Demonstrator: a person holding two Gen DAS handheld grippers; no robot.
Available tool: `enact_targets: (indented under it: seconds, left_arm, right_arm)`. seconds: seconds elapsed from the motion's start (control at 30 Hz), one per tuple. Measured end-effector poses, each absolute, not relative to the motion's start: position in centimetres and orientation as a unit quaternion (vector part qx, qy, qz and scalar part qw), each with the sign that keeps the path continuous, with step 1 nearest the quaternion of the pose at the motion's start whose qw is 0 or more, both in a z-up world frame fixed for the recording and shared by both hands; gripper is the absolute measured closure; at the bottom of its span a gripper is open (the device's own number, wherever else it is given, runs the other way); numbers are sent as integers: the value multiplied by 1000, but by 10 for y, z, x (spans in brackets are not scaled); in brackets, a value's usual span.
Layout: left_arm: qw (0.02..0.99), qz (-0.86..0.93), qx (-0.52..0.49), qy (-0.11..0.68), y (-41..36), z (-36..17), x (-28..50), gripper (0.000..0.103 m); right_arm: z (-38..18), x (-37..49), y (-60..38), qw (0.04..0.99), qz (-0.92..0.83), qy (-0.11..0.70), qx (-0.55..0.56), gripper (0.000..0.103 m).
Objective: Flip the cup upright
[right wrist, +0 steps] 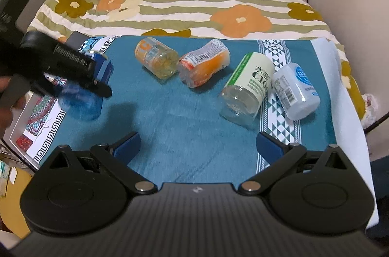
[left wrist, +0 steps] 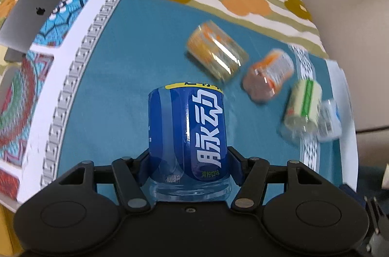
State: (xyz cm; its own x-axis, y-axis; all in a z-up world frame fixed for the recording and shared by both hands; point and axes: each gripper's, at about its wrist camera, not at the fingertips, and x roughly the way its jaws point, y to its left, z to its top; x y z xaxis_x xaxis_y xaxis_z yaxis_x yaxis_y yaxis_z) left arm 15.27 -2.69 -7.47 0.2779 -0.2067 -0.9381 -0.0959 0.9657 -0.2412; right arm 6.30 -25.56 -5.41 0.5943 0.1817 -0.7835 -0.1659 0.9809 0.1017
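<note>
Five cut-bottle plastic cups are in view; four lie on their sides on the teal cloth [right wrist: 194, 111]. The left gripper [left wrist: 188, 167] clamps the blue-labelled clear plastic cup [left wrist: 187, 130] near its base, tilted above the cloth's left part, probably mid-turn. The right gripper [right wrist: 198, 145] hangs with fingers spread wide, empty, likely waiting.
</note>
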Motion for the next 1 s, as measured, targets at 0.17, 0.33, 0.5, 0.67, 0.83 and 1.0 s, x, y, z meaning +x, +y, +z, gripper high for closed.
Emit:
enact_targets:
  seconds: [0.17, 0.33, 0.5, 0.67, 0.83, 1.0]
  left_arm:
    - [779, -50, -110, 616, -39, -93, 130, 37]
    - [776, -55, -73, 623, -50, -116, 122, 37]
    - [778, -57, -48, 624, -55, -135, 121, 37]
    - [782, -61, -41, 619, -57, -139, 120, 36]
    - [781, -60, -37, 621, -57, -140, 120, 27]
    - [789, -59, -34, 611, -54, -136, 117, 11]
  right_arm:
    - [-57, 45, -259, 891, 86, 445, 16, 0]
    - [-67, 31, -261, 886, 80, 456, 15, 0]
    - [-78, 20, -266, 881, 70, 468, 13, 0]
    - [-84, 13, -270, 878, 59, 474, 16, 0]
    - [-85, 9, -271, 877, 56, 476, 17, 0]
    - [-84, 7, -270, 879, 56, 474, 17, 0]
